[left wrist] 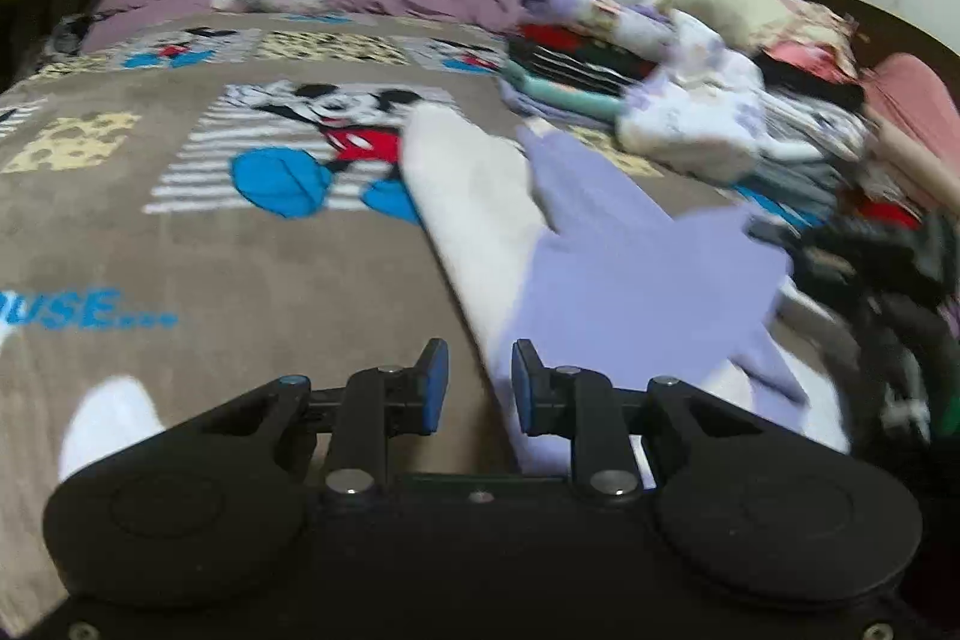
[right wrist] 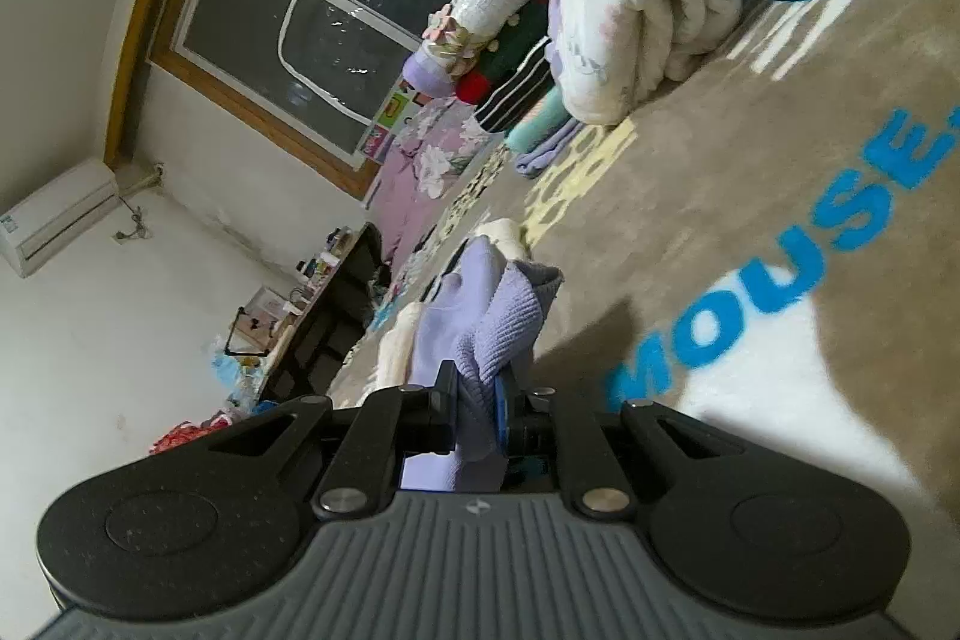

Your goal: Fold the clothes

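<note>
A: How are your hands sitting?

B: I'm tilting my left gripper (left wrist: 479, 379) down over the bed blanket (left wrist: 210, 250), jaws slightly parted, gripping nothing. My right gripper (right wrist: 477, 409) is lying near level, rolled sideways, clamping the lilac-and-cream garment (right wrist: 480, 316) that is trailing across the blanket.

You can read "MOUSE" in blue letters on the blanket (right wrist: 750, 160); from the left wrist, near its left edge, only what looks like "USE..." shows.

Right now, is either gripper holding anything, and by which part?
The right gripper pinches the purple garment by a bunched ribbed edge. The left gripper holds nothing; its jaws stand apart.
</note>
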`<state>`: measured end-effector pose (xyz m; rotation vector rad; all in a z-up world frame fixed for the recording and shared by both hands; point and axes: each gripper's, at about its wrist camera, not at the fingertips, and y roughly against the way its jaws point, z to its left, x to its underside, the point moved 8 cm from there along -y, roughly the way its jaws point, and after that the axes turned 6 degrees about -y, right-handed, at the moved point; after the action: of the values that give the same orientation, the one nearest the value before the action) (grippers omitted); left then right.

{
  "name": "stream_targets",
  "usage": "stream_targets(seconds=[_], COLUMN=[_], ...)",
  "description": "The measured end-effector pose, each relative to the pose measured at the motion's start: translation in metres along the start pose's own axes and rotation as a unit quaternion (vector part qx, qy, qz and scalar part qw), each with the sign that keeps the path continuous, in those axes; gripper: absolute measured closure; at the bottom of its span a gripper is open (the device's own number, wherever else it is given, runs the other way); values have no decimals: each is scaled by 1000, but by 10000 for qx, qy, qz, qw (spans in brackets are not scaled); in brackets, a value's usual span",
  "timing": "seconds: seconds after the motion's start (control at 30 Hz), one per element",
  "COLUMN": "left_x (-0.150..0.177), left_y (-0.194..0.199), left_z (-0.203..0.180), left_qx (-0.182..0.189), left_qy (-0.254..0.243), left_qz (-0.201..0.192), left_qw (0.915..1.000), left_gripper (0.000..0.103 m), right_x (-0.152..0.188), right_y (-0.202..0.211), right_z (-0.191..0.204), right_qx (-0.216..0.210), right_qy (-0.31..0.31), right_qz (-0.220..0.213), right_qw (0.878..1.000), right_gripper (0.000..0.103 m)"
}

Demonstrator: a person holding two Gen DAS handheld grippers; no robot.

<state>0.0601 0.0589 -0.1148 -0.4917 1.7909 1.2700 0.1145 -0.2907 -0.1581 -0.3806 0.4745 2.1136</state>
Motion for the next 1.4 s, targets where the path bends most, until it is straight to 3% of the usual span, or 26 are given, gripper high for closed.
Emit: stream_targets(seconds=[0.37, 0.53, 0.67, 0.77, 0.87, 1.07, 1.2, 1.27, 1.4], left_x=[2, 8, 23, 6, -23, -77, -114, -128, -137], left_y=[13, -2, -18, -4, -4, -62, -110, -138, -184], left_z=[-12, -24, -38, -31, -7, 21, 14, 3, -5], left_qx=[232, 254, 187, 290, 198, -357, -433, -444, -831], left_qy=[-68, -390, -1035, -927, -510, -503, -713, -795, -1042], left_qz=[-313, -95, 511, 181, -144, -4, 105, 156, 429], left_qw=[9992, 9989, 9931, 9951, 9984, 9981, 9965, 9957, 9902], left_gripper=[83, 83, 83, 83, 83, 83, 83, 77, 76], right_x=[-20, -23, -11, -6, -4, -3, -4, -4, -5], right_y=[5, 5, -4, -4, -4, -7, -9, -12, -15], right_z=[15, 9, -8, -20, -20, -21, -17, -17, -18], right_qx=[92, 198, 569, 698, 657, 536, 448, 429, 395], right_qy=[262, 270, 318, 223, 179, 137, 188, 194, 145], right_qz=[-191, -174, -3, 6, -2, 18, 78, 106, 154], right_qw=[9994, 9993, 9979, 9973, 9977, 9985, 9988, 9988, 9990], right_gripper=[90, 90, 90, 90, 90, 90, 90, 90, 89])
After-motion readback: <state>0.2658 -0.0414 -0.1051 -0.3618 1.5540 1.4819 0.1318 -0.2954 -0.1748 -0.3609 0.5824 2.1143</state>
